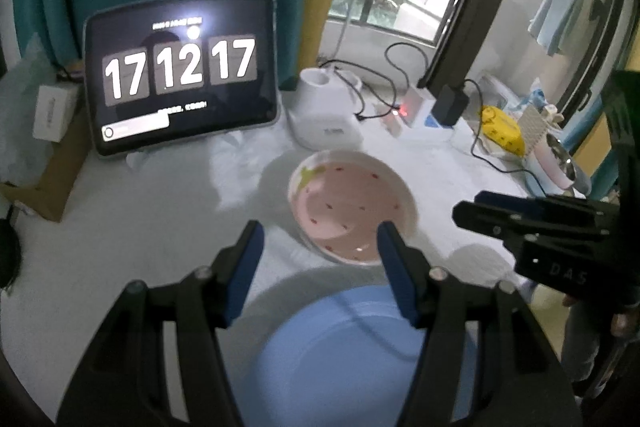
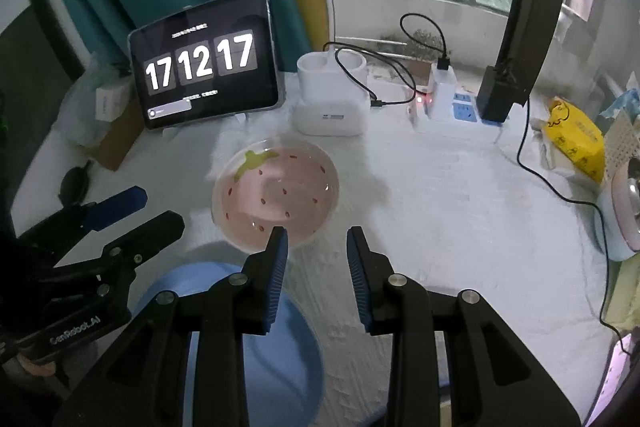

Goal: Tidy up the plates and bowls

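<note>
**Both tongs empty over the blue plate, pink strawberry dish just ahead**

Table (image 2: 460, 227): white cloth, bare stretch ahead and to the right of the right tongs.

Blue plate (image 1: 352, 359): largest piece, lies directly under the left gripper (image 1: 318, 271) and below-left of the right gripper (image 2: 316, 275). Nothing on it.

Pink strawberry dish (image 2: 276, 199): just beyond both sets of tips, close beside the blue plate's far edge; whether the rims touch I cannot tell. Green leaf print and red seed marks inside.

Tongs: left jaws stand well apart, nothing between the pads. Right jaws part-way apart, also empty, over bare cloth just right of the dish.

Step, as I judge it: between grips, neither piece held. Stacking looks like the aim. The next move calls for one jaw over the pink dish's near rim and one under it, then a level lift onto the blue plate; the rim is thin and shallow, so a slip is likely.

Writing: tablet (image 2: 204, 63) beyond the dish shows "17 12 17"; its small text is unreadable. Left tong body reads "GenRobot.AI" in the right view; right tong body shows "DAS".
</note>
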Tool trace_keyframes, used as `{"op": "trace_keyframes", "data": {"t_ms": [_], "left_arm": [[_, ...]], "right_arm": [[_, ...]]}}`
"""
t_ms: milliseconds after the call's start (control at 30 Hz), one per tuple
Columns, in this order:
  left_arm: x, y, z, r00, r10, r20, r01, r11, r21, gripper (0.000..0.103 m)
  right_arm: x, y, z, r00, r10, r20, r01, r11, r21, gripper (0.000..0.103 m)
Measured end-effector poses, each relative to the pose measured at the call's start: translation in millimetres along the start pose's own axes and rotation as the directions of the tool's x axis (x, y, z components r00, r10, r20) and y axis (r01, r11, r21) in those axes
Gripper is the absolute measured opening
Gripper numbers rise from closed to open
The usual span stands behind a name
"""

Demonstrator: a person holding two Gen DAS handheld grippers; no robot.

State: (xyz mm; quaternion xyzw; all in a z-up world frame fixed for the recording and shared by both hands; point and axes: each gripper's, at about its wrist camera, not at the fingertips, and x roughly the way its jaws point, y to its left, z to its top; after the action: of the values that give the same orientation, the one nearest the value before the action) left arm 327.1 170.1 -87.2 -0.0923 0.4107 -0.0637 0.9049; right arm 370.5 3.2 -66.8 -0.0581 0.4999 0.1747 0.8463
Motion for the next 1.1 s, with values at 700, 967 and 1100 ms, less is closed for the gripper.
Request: {"op": "trace_keyframes", "data": {"t_ms": [700, 967, 1100], "left_arm": [[87, 31, 8, 0.988, -0.031, -0.151, 0.026, 0.999, -0.036, 0.059], [101, 31, 7, 0.978, -0.039, -0.205, 0.03, 0.998, -0.047, 0.059], [104, 29, 8, 0.977, -0.028, -0.211, 0.019, 0.999, -0.049, 0.056]], "right_arm": [[92, -6, 23, 0.989, -0.072, -0.126, 0.086, 0.99, 0.11, 0.032], [110, -5, 27, 0.986, -0.076, -0.151, 0.093, 0.99, 0.105, 0.032], [115, -4, 26, 0.987, -0.066, -0.148, 0.083, 0.99, 0.112, 0.032]]}}
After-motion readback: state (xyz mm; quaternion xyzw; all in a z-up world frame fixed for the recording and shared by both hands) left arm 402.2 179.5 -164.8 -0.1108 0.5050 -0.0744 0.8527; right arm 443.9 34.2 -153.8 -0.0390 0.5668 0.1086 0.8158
